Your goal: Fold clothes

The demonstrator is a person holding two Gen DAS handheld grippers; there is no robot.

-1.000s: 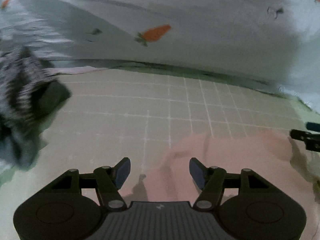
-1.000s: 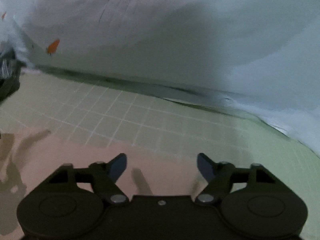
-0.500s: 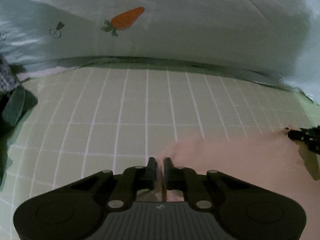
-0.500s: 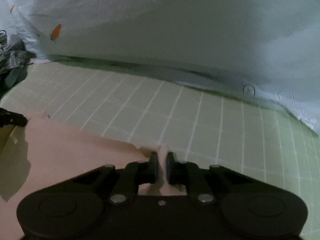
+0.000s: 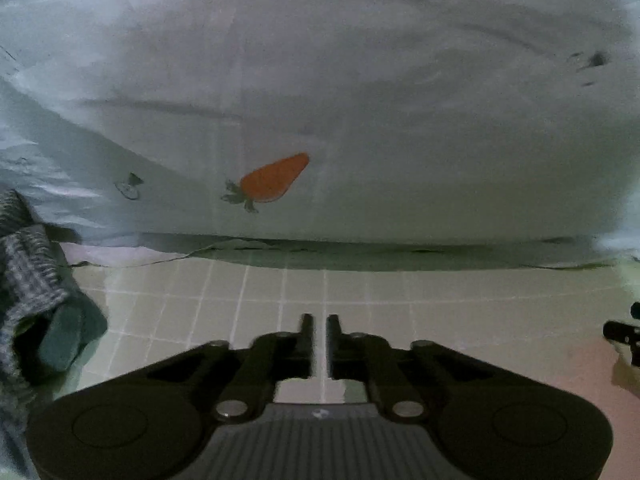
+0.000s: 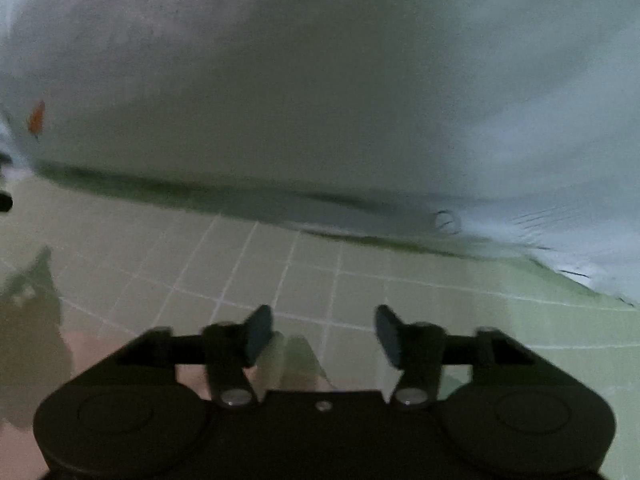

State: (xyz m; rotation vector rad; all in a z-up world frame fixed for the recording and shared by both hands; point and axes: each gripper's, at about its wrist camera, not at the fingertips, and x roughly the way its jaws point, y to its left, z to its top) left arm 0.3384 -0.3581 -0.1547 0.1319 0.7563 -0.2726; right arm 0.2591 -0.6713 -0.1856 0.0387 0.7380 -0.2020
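Two tools over the gridded mat: your left tool nearly pressed together, grasp unclear; right tool spread. Pink cloth at 4 o'clock; fold stage unclear.

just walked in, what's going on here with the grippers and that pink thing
A person is folding clothes on a green grid mat, one handheld gripper in each hand. The left gripper is nearly shut, with no cloth visible between its fingers. The right gripper is open above the pink garment. A grey knit garment lies at the left.
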